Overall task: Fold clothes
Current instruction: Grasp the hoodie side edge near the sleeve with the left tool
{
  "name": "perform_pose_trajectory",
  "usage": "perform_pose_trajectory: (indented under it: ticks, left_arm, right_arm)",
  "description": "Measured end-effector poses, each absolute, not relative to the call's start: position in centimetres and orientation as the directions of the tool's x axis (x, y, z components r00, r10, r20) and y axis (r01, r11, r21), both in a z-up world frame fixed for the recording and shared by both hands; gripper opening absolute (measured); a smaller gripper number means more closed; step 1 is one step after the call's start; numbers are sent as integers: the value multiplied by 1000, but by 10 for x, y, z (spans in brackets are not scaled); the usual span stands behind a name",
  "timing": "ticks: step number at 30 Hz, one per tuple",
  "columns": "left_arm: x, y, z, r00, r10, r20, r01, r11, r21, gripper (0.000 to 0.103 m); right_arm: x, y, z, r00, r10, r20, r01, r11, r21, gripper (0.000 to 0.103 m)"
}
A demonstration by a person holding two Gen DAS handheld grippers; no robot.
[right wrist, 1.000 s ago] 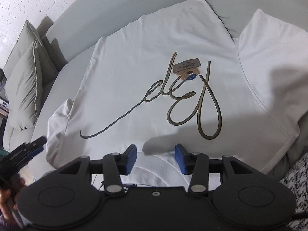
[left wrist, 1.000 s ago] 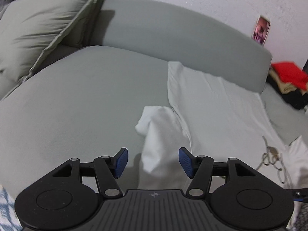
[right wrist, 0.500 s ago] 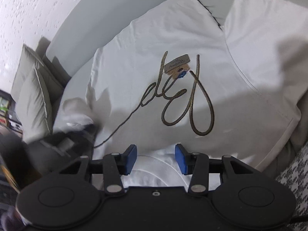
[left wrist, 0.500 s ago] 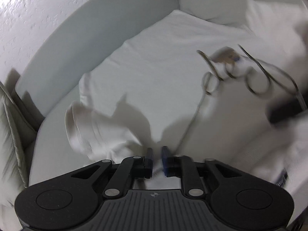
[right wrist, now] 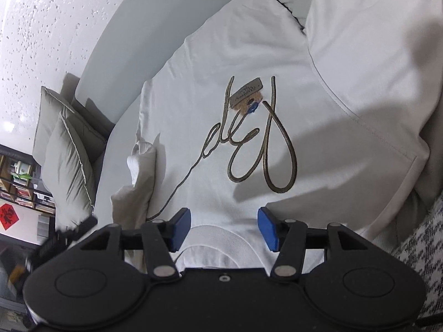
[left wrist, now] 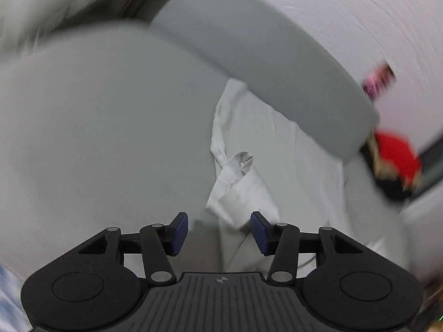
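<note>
shirt (right wrist: 249,55) — gold script, perhaps "dej" | hang tag (right wrist: 246,94) — cursive print unreadable

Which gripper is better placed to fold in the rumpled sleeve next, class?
Probably the left gripper: open, with the rumpled sleeve just ahead of it. The right gripper faces the collar.

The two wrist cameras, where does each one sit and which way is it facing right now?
Left wrist: sits on the left hand-held gripper, looking down along its open blue-padded fingers at the white shirt's folded sleeve on the grey sofa.
Right wrist: sits on the right hand-held gripper, looking down past its open fingers at the shirt's front and looping gold lettering; the left gripper's blurred tip shows at lower left.
Shared: the same shirt, sleeve and sofa. Both jaws have just been opening, gripping nothing.
</note>
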State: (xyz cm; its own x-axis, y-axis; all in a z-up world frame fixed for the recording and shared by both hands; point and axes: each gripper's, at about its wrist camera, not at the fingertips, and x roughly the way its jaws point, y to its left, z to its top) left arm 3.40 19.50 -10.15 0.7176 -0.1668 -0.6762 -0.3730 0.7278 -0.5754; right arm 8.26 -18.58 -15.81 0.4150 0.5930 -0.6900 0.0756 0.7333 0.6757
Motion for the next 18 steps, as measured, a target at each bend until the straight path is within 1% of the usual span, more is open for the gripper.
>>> perform_pose_trajectory:
  ticks: [2, 3, 5, 10, 11, 13, 14, 15, 18]
  left_arm:
    - [47, 200, -113, 709, -205, -674, -402, 668, -626, 45]
    - [54, 200, -119, 700, -225, -678, -411, 650, -640, 43]
    - [67, 198, -127, 677, -254, -691, -428, 627, -650, 39]
    - [87, 192, -134, 652, -284, -703, -438, 615, -655, 39]
    - [90, 192, -136, 643, -288, -710, -438, 622, -649, 34]
    - [95, 191, -138, 623, -288, -728, -434, 647, -627, 9]
    - [95, 190, -137, 616, -276, -738, -431, 666, -609, 0]
    - [94, 189, -134, 614, -253, -748, -431, 687, -586, 0]
    - [84, 194, -120, 643, -131, -755, -448, 735, -509, 0]
  right_arm:
    - [83, -185, -158, 417, 590, -691, 71, 737, 672, 55]
    - [83, -184, -158, 418, 590, -691, 70, 738, 671, 56]
    - [82, -184, -158, 420, 588, -691, 67, 739, 670, 56]
    - [82, -182, -157, 420, 581, -697, 60, 748, 661, 57]
    - [82, -181, -157, 420, 579, -699, 61, 750, 658, 57]
    - [82, -180, -156, 420, 575, -702, 60, 754, 654, 58]
    - [82, -179, -155, 420, 573, -704, 61, 756, 651, 58]
    - [81, -179, -155, 420, 570, -706, 62, 758, 649, 58]
    - [82, -177, -153, 421, 564, -710, 69, 761, 645, 60]
